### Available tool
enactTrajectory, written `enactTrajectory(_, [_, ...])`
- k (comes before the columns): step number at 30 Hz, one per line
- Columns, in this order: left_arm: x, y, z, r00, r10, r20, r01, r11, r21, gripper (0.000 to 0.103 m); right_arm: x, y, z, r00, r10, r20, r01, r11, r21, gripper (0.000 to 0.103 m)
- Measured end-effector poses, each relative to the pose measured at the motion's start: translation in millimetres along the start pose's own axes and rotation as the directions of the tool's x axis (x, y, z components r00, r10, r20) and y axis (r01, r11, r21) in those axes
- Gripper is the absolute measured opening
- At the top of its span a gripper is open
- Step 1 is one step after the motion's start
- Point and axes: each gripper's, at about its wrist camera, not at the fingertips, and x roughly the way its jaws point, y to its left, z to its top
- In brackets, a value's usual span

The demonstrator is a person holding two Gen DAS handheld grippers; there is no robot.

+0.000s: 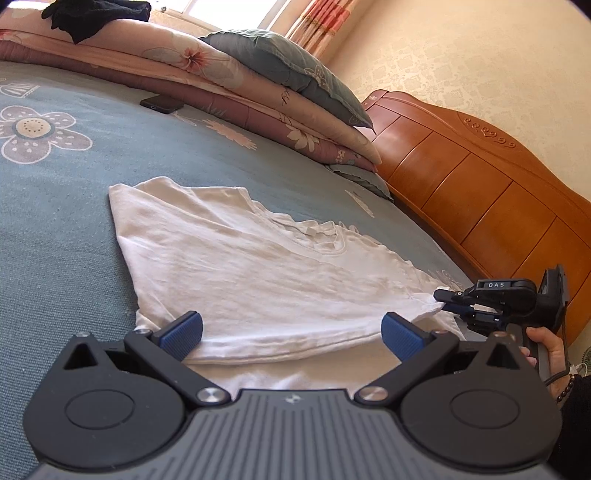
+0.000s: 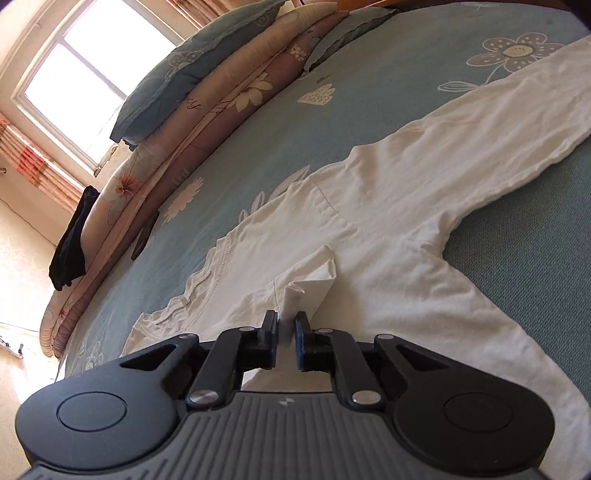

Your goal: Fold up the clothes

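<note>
A white long-sleeved shirt (image 1: 240, 266) lies partly folded on the blue flowered bedspread (image 1: 55, 221). My left gripper (image 1: 291, 334) is open just above the shirt's near folded edge, its blue pads spread wide over the cloth. In the left wrist view, my right gripper (image 1: 445, 300) is at the shirt's right corner, shut on a pinch of cloth. The right wrist view shows the right gripper (image 2: 285, 325) shut on a raised fold of the white shirt (image 2: 388, 229), with one sleeve (image 2: 517, 110) stretched away toward the upper right.
A stack of folded quilts and pillows (image 1: 236, 85) lies along the far side of the bed, with a black garment (image 1: 88, 16) on top and a dark phone (image 1: 161, 103) beside it. A wooden headboard (image 1: 480, 192) stands at right. A hand (image 1: 546, 350) holds the right gripper.
</note>
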Motion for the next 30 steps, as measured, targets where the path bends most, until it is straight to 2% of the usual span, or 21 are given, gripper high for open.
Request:
enactTrajectory(3, [0,-1,-1,1.0,0.002,0.001,-0.002,1.0,0.01,0.102,-9,6,0,1.0,-0.007,0.027,0.008,0.998,-0.056,0.012])
enactTrajectory(5, [0,-1,-1,1.0,0.003,-0.001,-0.003,1.0,0.012,0.102,-3,5,-4,0.995,-0.087,-0.054,0.082,0.993,-0.089,0.017])
enactTrajectory(7, [0,-1,-1,1.0,0.002,-0.001,-0.002,1.0,0.012,0.102,-4,0,-8,0.985,-0.15,-0.09,0.139,0.982,-0.125,0.02])
enactTrajectory(11, [0,-1,-1,1.0,0.002,-0.002,-0.002,1.0,0.014,0.102,-19,3,4,0.987,-0.158,0.018,0.159,0.974,-0.161,0.041])
enactTrajectory(12, [1,-2,-1,1.0,0.003,-0.002,-0.003,1.0,0.017,0.102,-18,5,11,0.989,-0.145,0.032,0.148,0.974,-0.17,0.042])
enactTrajectory(16, [1,-1,-1,1.0,0.003,-0.003,-0.003,1.0,0.022,0.102,6,13,34,0.995,-0.093,0.024,0.096,0.971,-0.22,0.042])
enactTrajectory(21, [0,-1,-1,1.0,0.001,-0.003,-0.001,1.0,0.021,0.102,43,16,37,0.985,-0.172,-0.025,0.155,0.933,-0.326,0.042])
enactTrajectory(24, [1,-2,-2,1.0,0.004,-0.004,-0.004,1.0,0.026,0.102,49,14,28,0.983,-0.181,-0.012,0.163,0.911,-0.379,0.045])
enactTrajectory(26, [1,-2,-2,1.0,0.006,-0.004,-0.006,1.0,0.03,0.102,50,18,22,0.983,-0.184,0.008,0.168,0.881,-0.443,0.044])
enactTrajectory(27, [1,-3,-2,1.0,0.006,-0.004,-0.006,0.999,0.032,0.102,51,20,19,0.982,-0.188,0.015,0.173,0.864,-0.473,0.043])
enactTrajectory(28, [1,-3,-2,1.0,0.006,-0.004,-0.006,0.999,0.033,0.102,51,22,18,0.982,-0.187,0.018,0.171,0.854,-0.491,0.028])
enactTrajectory(29, [1,-2,-2,1.0,0.006,-0.003,-0.005,0.999,0.032,0.102,52,23,18,0.983,-0.182,0.015,0.165,0.849,-0.502,0.021])
enactTrajectory(30, [1,-2,-2,1.0,0.004,-0.003,-0.004,1.0,0.031,0.102,52,24,19,0.984,-0.177,0.013,0.158,0.846,-0.509,0.019])
